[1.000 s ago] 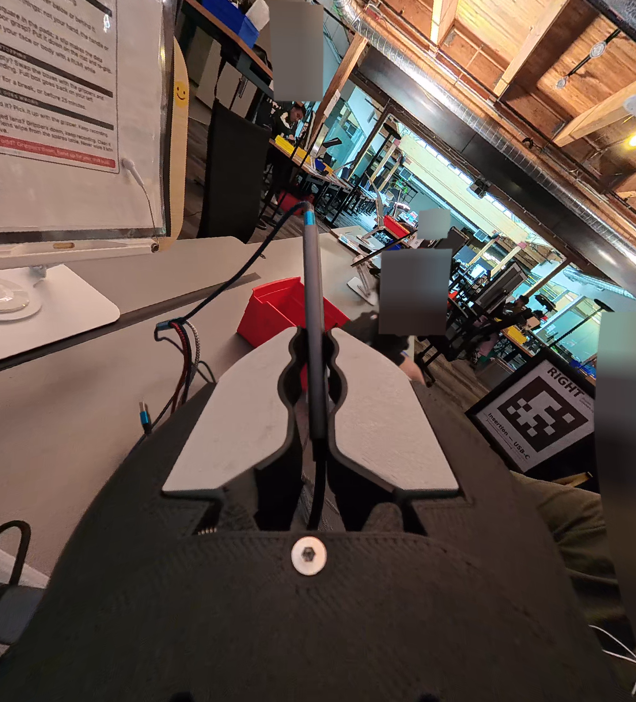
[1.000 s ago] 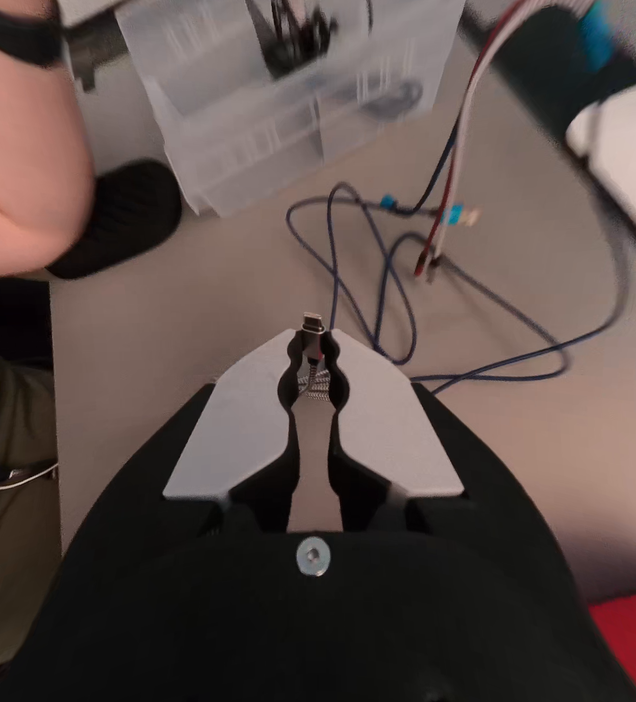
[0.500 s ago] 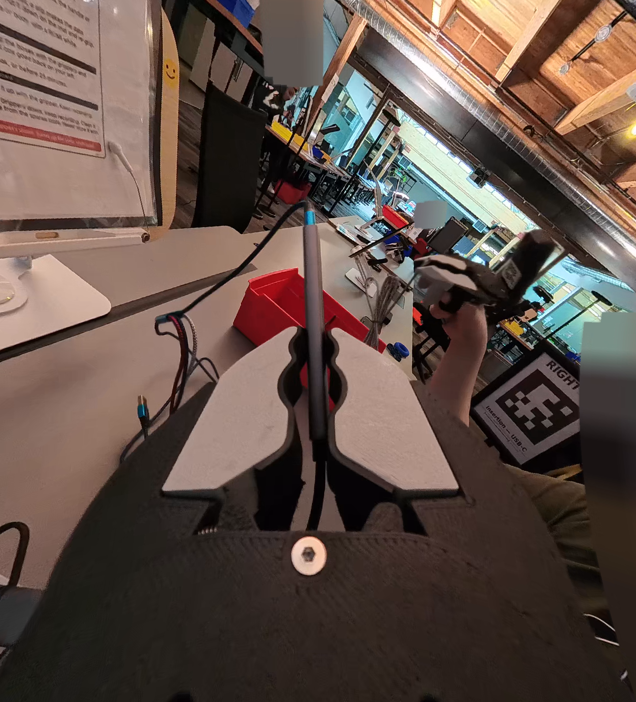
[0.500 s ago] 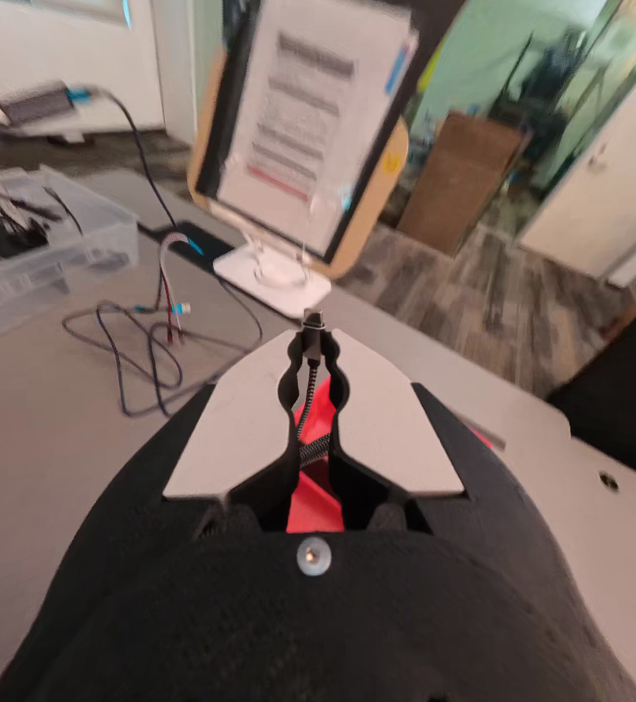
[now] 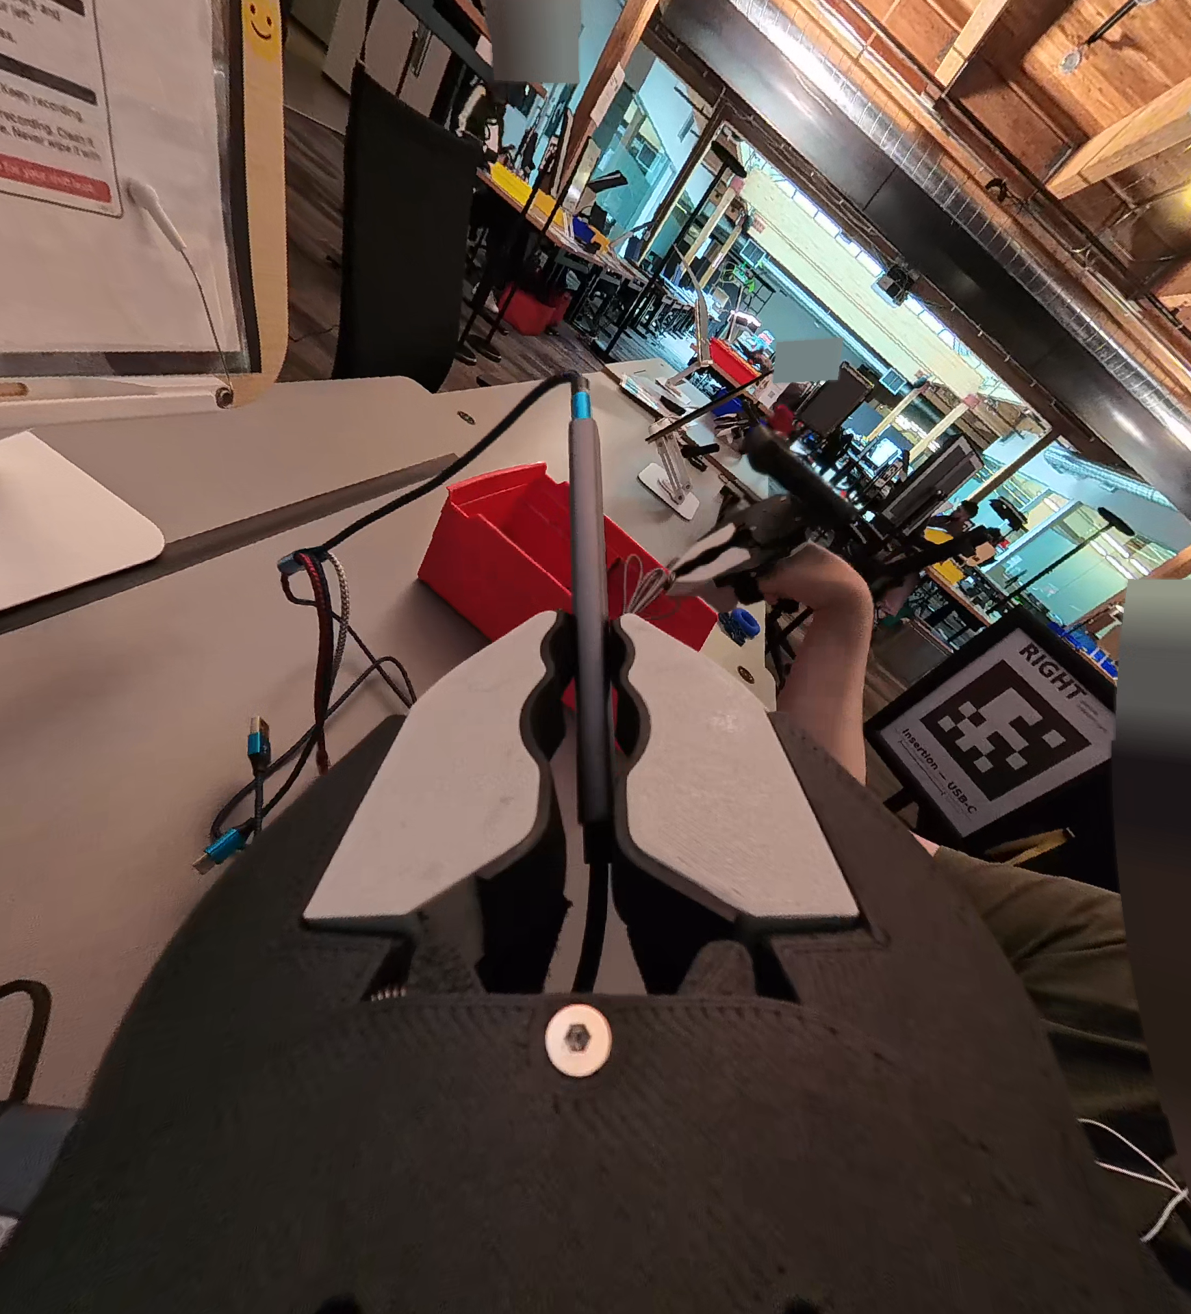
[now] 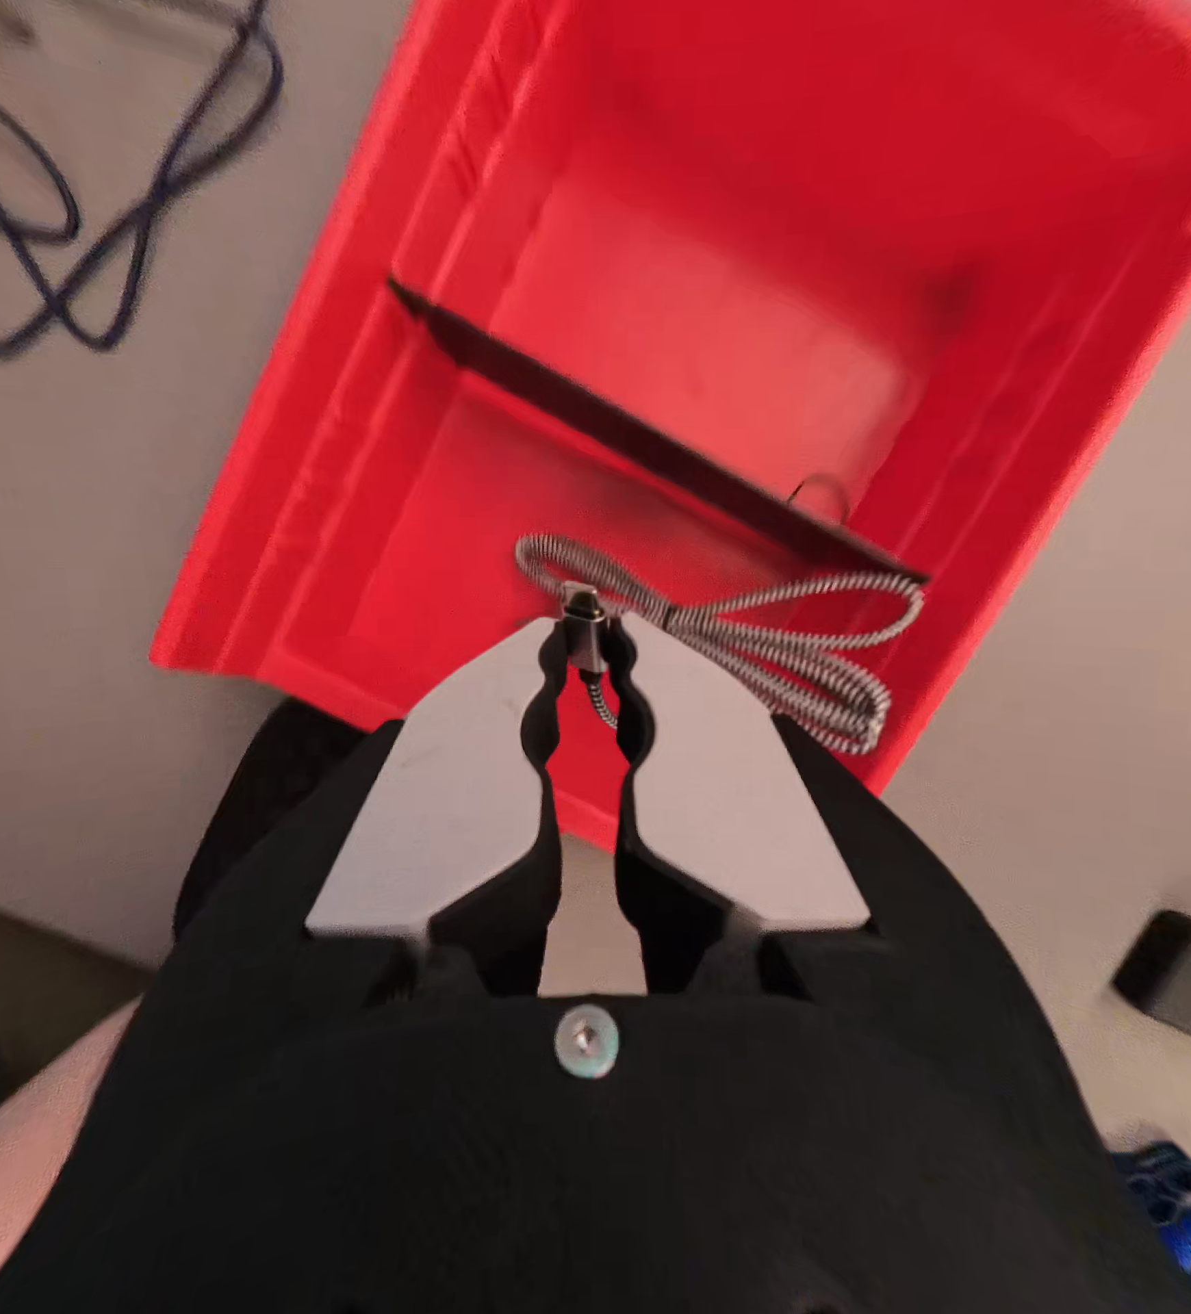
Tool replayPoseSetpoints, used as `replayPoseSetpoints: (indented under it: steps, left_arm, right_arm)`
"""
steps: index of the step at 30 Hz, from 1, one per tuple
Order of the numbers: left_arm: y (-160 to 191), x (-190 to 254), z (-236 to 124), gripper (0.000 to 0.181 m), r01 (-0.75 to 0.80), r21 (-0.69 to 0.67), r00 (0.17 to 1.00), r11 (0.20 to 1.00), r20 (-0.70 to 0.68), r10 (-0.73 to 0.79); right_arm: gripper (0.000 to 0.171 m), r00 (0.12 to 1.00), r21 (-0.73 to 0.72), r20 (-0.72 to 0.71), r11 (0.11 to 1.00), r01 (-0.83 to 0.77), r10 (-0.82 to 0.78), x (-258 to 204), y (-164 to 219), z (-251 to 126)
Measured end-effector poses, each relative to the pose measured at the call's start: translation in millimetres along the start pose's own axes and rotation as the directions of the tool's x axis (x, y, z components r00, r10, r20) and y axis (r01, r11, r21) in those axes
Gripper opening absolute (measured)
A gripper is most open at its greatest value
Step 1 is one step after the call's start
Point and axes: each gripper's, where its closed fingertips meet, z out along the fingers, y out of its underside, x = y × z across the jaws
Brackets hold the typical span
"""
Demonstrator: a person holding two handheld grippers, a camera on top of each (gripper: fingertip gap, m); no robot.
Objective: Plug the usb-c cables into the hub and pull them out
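Grey table (image 5: 116,711) bears red bin (image 6: 721,284); left tool (image 5: 587,626) clamps hub (image 5: 589,569); right tool (image 6: 584,626) pinches braided cable (image 6: 777,640).

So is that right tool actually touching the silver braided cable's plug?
Touching. The right wrist view shows the right tool shut on the braided cable's plug, its loops hanging over the red bin.

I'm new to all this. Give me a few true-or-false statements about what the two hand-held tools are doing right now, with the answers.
1. The left gripper clamps a slim grey hub. True.
2. The right gripper is empty. False: it grips the plug of a silver braided cable.
3. That cable hangs over a red bin. True.
4. The red bin has no divider. False: a dark divider crosses it.
5. A cable with a blue plug sits in the hub's far end. True.
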Motion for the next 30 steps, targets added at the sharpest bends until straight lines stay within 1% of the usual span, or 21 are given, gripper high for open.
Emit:
replayPoseSetpoints:
  steps: [2,3,6,8,9,12,14,16,19,21,24,25,26,27,30]
  left_arm:
    - [1.2,0.0,1.6,0.008,0.002,-0.005,1.0,1.0,-0.002,-0.002]
    - [1.8,0.1,2.2,0.008,0.003,-0.007,1.0,1.0,-0.003,-0.003]
    - [2.9,0.8,3.5,0.008,0.003,-0.011,1.0,1.0,-0.004,-0.003]
    - [3.4,1.0,4.1,0.008,0.002,-0.013,1.0,1.0,-0.003,-0.002]
    - [3.7,1.2,4.4,0.008,0.003,-0.014,1.0,1.0,-0.003,-0.003]
    - [4.1,1.7,5.2,0.008,0.005,-0.015,1.0,1.0,-0.007,-0.005]
    - [4.6,1.8,5.9,0.008,0.005,-0.018,1.0,1.0,-0.008,-0.005]
    - [5.5,1.6,6.8,0.009,0.005,-0.021,1.0,1.0,-0.007,-0.005]
    - [6.8,2.2,8.5,0.008,0.008,-0.027,1.0,1.0,-0.012,-0.009]
    - [7.5,3.1,9.3,0.008,0.007,-0.03,1.0,1.0,-0.014,-0.007]
    - [8.3,4.3,10.1,0.008,0.003,-0.034,1.0,0.999,-0.016,-0.004]
    - [8.4,4.3,10.2,0.008,0.004,-0.036,1.0,0.999,-0.017,-0.004]
    - [8.5,4.3,10.2,0.008,0.005,-0.036,1.0,0.999,-0.017,-0.005]
    - [8.4,4.0,10.2,0.008,0.006,-0.036,1.0,0.999,-0.018,-0.006]
    - [8.4,4.0,9.8,0.008,0.01,-0.035,1.0,0.999,-0.02,-0.011]
  right_arm:
    - [0.012,0.994,-0.061,0.103,0.998,-0.017,0.024,-7.5,17.4,8.7]
    - [0.012,0.991,-0.098,0.132,0.995,-0.015,0.028,-10.2,25.0,12.4]
    - [0.011,0.977,-0.172,0.213,0.984,0.052,-0.014,-24.0,35.0,23.1]
    - [0.009,0.954,-0.121,0.276,0.981,0.154,-0.116,-40.1,22.4,25.0]
    - [0.009,0.949,-0.075,0.27,0.979,0.191,-0.165,-44.4,11.9,24.1]
    - [0.009,0.938,0.02,0.277,0.978,0.209,-0.206,-57.8,-11.8,17.5]
    - [0.008,0.93,0.012,0.293,0.974,0.227,-0.221,-63.3,-11.8,19.5]
    - [0.008,0.946,-0.05,0.255,0.974,0.22,-0.201,-54.1,-6.0,28.9]
    - [0.008,0.972,-0.161,0.124,0.963,0.217,-0.198,-20.7,3.5,48.2]
    - [0.008,0.969,-0.135,0.135,0.965,0.223,-0.205,-14.9,-1.9,58.4]
    - [0.009,0.951,-0.068,0.12,0.953,0.294,-0.285,-11.6,-10.3,66.2]
    - [0.013,0.949,-0.059,0.105,0.951,0.304,-0.297,-11.4,-11.5,67.0]
    - [0.021,0.946,-0.062,0.096,0.947,0.316,-0.309,-11.8,-11.5,66.6]
    - [0.026,0.944,-0.063,0.089,0.944,0.324,-0.318,-12.6,-12.1,64.7]
    - [0.032,0.951,0.011,0.042,0.952,0.306,-0.306,-14.8,-28.1,48.2]
